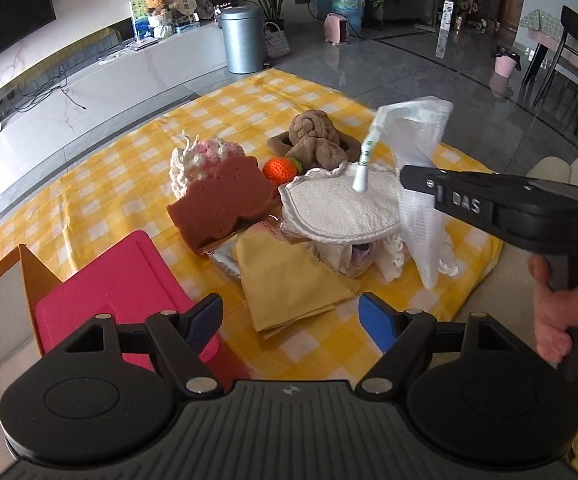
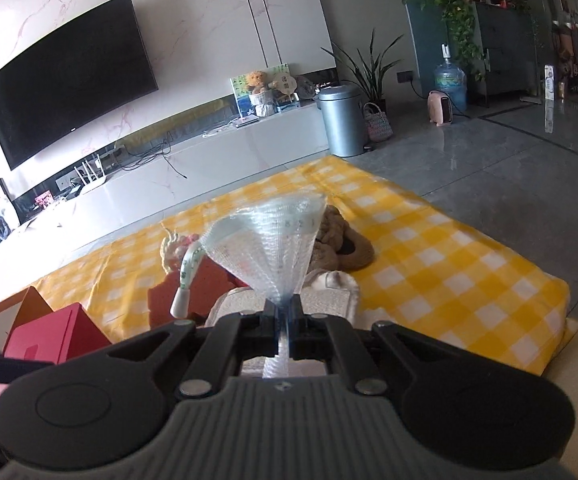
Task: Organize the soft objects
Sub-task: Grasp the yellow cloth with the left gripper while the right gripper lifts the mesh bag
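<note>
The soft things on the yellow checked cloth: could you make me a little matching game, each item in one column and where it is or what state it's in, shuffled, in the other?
Things:
1. mesh bag
2. brown sponge
3. orange knitted ball
4. yellow cloth

States:
A. folded, nearest the open left gripper
B. between sponge and brown plush toy
C. pinched in the right gripper, lifted
D. leaning on the pile beside the white pad

Pairs: 1-C, 2-D, 3-B, 4-A

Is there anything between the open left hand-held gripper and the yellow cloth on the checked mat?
Nothing visible. The left hand-held gripper is open, and the folded yellow cloth lies right ahead of its fingers, uncovered on the near side. The brown sponge sits beyond it.
</note>
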Available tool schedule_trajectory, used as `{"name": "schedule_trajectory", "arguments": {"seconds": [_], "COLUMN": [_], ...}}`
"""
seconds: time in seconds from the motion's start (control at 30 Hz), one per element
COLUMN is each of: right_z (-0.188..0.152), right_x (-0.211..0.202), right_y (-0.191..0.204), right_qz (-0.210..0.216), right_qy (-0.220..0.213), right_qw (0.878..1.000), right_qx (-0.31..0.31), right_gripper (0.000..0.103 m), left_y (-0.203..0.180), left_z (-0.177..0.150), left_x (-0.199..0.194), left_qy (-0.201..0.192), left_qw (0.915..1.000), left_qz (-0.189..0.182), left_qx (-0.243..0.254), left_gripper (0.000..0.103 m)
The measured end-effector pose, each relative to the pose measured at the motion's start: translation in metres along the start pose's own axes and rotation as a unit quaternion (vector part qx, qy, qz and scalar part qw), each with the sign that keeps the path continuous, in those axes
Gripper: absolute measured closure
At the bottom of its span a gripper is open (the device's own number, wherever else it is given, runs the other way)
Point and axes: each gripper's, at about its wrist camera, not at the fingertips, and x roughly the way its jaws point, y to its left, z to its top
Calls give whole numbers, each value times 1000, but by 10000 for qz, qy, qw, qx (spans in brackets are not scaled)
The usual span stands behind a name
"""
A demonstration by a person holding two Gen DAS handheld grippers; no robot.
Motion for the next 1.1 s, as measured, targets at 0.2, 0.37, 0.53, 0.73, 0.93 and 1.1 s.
{"name": "schedule_trajectory", "arguments": {"seconds": [0.2,0.37,0.53,0.73,0.93,1.1], "right_z": [-2,-4,-6,-7,-7,-5], "right_x": [7,11,12,13,11,9], "right_y": [-22,-31,-31,-38,-41,-33], "right_qz": [-104,-52,-36,-14,-23,35], "right_qy": [66,156,143,164,147,95], "right_qw": [9997,9993,9994,9991,9991,9997], "right_qx": [229,334,300,400,396,205], "right_gripper": [102,102,102,101,101,101], "left_y": [-4,-10,-12,-16,-21,-14], "left_z": [24,33,36,33,35,35], "left_x": [43,81,109,123,106,77], "left_qy": [551,935,1170,1296,1168,1131], "left_qw": [9984,9951,9908,9891,9864,9907], "left_qz": [15,300,675,700,1124,752], "left_qx": [-97,-106,39,40,255,115], "left_gripper": [12,12,12,28,92,99]}}
